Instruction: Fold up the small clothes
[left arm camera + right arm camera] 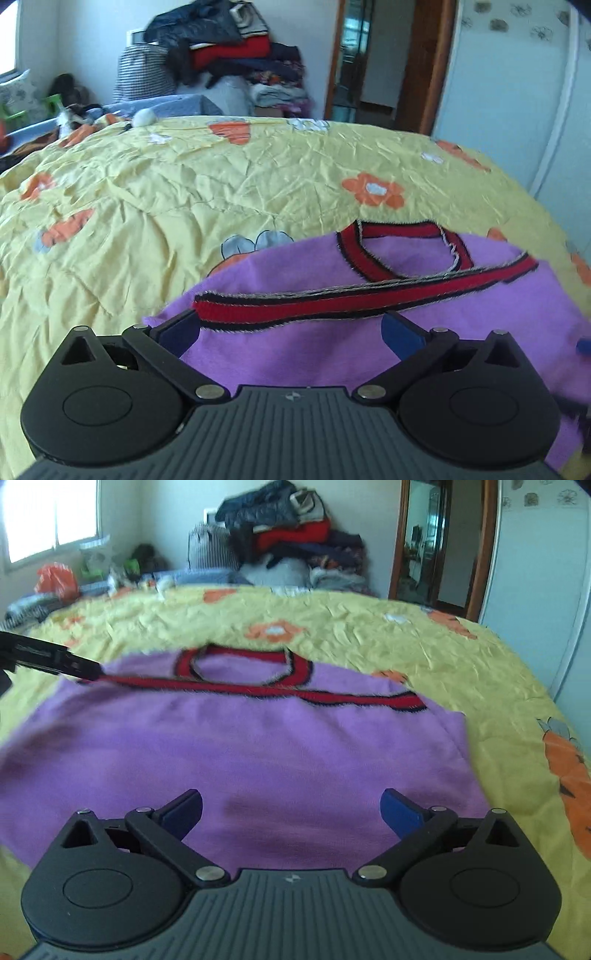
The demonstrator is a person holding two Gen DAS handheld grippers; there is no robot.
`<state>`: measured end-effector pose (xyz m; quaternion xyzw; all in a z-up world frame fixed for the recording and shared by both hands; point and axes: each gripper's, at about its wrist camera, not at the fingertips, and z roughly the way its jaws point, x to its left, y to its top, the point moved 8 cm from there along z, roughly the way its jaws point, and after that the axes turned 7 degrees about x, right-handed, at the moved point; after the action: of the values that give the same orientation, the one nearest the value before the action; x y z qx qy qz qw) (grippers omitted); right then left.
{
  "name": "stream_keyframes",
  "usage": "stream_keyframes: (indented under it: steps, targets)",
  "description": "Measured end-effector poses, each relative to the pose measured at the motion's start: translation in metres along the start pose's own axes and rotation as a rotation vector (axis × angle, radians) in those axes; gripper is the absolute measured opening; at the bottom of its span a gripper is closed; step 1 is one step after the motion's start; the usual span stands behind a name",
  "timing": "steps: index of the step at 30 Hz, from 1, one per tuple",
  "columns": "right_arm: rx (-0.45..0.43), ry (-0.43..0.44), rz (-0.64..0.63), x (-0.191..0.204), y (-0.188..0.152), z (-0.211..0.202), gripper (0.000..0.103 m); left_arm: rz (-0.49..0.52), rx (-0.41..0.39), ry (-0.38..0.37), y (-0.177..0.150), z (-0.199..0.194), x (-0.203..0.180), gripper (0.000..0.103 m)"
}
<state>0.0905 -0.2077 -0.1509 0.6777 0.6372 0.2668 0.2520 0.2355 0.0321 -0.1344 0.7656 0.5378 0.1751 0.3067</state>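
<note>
Home bedroom: quilted bed, clothes pile

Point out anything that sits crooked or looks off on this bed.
The purple knit top lies on the yellow flowered bedspread with its red, black-edged hem band folded up slantwise across the red neckline, not square. Both grippers, left and right, are open. Nothing looks damaged.

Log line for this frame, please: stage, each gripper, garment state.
stage: mid-fold | left gripper: open, at red-trimmed hem | right gripper: open, above purple top | garment: flat on yellow bedspread
</note>
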Motion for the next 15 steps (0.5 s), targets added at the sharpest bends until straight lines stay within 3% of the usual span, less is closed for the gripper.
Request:
stream_keyframes:
  steps: [3, 7, 10, 15]
  targets:
    - [0.004, 0.018, 0.012, 0.013, -0.004, 0.002, 0.103, 0.015, 0.020, 0.032, -0.007, 0.012, -0.011, 0.103]
    - [0.032, -0.057, -0.025, 0.011, -0.004, 0.018, 0.103, -0.016, 0.099, 0.080, -0.020, 0.042, -0.007, 0.103]
    - [0.082, -0.045, 0.042, -0.006, -0.004, 0.029, 0.103, -0.033, 0.089, 0.094, -0.023, 0.047, -0.001, 0.103]
    - [0.078, -0.060, 0.048, -0.024, -0.003, 0.036, 0.103, -0.036, 0.086, 0.096, -0.023, 0.047, -0.001, 0.103]
